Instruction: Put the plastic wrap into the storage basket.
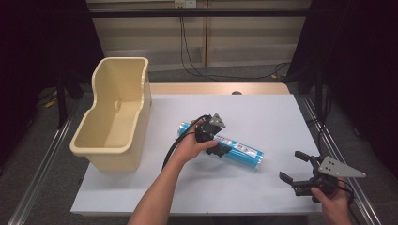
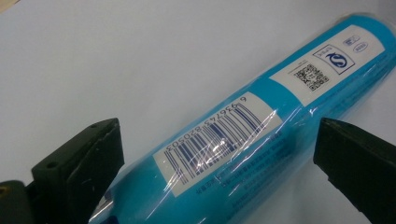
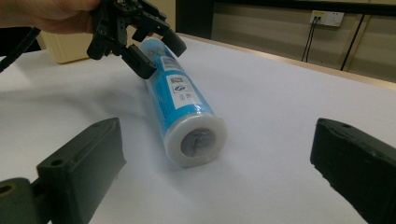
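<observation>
A blue plastic-wrapped roll (image 1: 240, 153) with a barcode label lies on its side on the white table (image 1: 263, 117). My left gripper (image 1: 219, 146) is lowered over the roll's middle, open. In the left gripper view its jaws stand on either side of the roll (image 2: 261, 135), with gaps showing on both sides. My right gripper (image 1: 292, 167) is open near the table's front right edge, holding nothing. It faces the roll's white end (image 3: 196, 140), and the left gripper (image 3: 161, 58) straddles the roll farther back.
A cream plastic tub (image 1: 82, 149) stands at the table's left side, its corner (image 3: 70, 49) also behind the left hand. Cables hang from a wall socket (image 3: 327, 17) at the back. Bare white surface lies between the roll and the right gripper.
</observation>
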`<action>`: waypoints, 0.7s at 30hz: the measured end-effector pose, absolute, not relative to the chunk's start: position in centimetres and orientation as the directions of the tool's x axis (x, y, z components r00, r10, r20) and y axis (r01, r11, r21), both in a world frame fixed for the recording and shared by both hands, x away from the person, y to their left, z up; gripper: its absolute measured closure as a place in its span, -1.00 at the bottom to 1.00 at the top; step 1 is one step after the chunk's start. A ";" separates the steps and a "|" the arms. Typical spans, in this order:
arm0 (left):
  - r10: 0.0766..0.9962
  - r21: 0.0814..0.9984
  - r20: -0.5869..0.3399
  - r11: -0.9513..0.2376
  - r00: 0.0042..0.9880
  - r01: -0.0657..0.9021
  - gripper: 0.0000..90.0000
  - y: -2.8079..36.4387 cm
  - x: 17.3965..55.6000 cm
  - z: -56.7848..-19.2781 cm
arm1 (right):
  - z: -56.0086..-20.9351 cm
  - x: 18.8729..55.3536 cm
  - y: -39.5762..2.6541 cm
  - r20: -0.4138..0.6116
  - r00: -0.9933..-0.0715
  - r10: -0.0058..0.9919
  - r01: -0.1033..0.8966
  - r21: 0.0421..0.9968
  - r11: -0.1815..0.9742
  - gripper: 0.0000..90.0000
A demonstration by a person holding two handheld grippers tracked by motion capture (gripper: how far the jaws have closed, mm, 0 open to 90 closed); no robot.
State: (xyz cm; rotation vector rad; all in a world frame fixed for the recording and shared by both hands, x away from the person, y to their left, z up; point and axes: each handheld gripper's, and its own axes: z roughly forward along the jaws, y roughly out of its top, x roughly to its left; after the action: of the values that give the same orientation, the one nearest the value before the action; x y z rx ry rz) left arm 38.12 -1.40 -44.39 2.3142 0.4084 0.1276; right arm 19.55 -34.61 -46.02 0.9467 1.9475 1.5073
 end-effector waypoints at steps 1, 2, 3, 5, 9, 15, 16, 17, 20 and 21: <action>0.329 0.713 -0.032 -0.654 0.944 0.253 -0.97 -1.4 38.1 -44.4 | -46.0 19.5 -34.6 0.029 -0.635 0.772 0.221 0.964 0.146 -0.96; 0.328 0.704 -0.033 -0.663 0.944 0.254 -0.97 -1.4 38.2 -44.4 | -46.0 19.6 -34.6 0.031 -0.634 0.773 0.225 0.963 0.146 -0.95; 0.328 0.704 -0.033 -0.663 0.944 0.254 -0.97 -1.4 38.2 -44.4 | -46.0 19.6 -34.6 0.031 -0.634 0.773 0.225 0.963 0.146 -0.95; 0.330 0.704 -0.028 -0.664 0.944 0.253 -0.97 -1.4 38.3 -44.5 | -46.0 19.6 -34.7 0.032 -0.633 0.773 0.226 0.963 0.146 -0.95; 0.338 0.700 -0.041 -0.662 0.940 0.268 -0.97 -1.4 38.4 -44.7 | -46.0 19.6 -34.7 0.027 -0.635 0.772 0.224 0.963 0.151 -0.95; 0.334 0.696 -0.043 -0.666 0.942 0.268 -0.97 -1.3 38.5 -44.9 | -46.0 19.6 -34.6 0.024 -0.638 0.770 0.223 0.963 0.154 -0.95; 0.334 0.695 -0.044 -0.667 0.941 0.269 -0.98 -1.3 38.6 -44.9 | -46.0 19.6 -34.6 0.024 -0.639 0.769 0.224 0.962 0.157 -0.95; 0.334 0.695 -0.044 -0.667 0.941 0.269 -0.98 -1.3 38.6 -44.9 | -46.0 19.6 -34.6 0.024 -0.639 0.769 0.224 0.962 0.157 -0.95; 0.327 0.693 -0.042 -0.671 0.944 0.263 -1.00 -1.4 38.6 -45.0 | -46.0 19.6 -34.6 0.020 -0.641 0.768 0.221 0.962 0.160 -0.95; 0.327 0.694 -0.042 -0.670 0.944 0.263 -1.00 -1.4 38.6 -45.1 | -46.0 19.6 -34.6 0.020 -0.641 0.767 0.221 0.962 0.159 -0.95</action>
State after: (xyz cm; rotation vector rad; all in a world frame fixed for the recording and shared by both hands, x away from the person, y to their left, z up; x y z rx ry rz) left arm 38.60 -1.37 -45.06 2.3388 0.4135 0.1103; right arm 19.58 -34.59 -46.01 0.9359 1.9615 1.4986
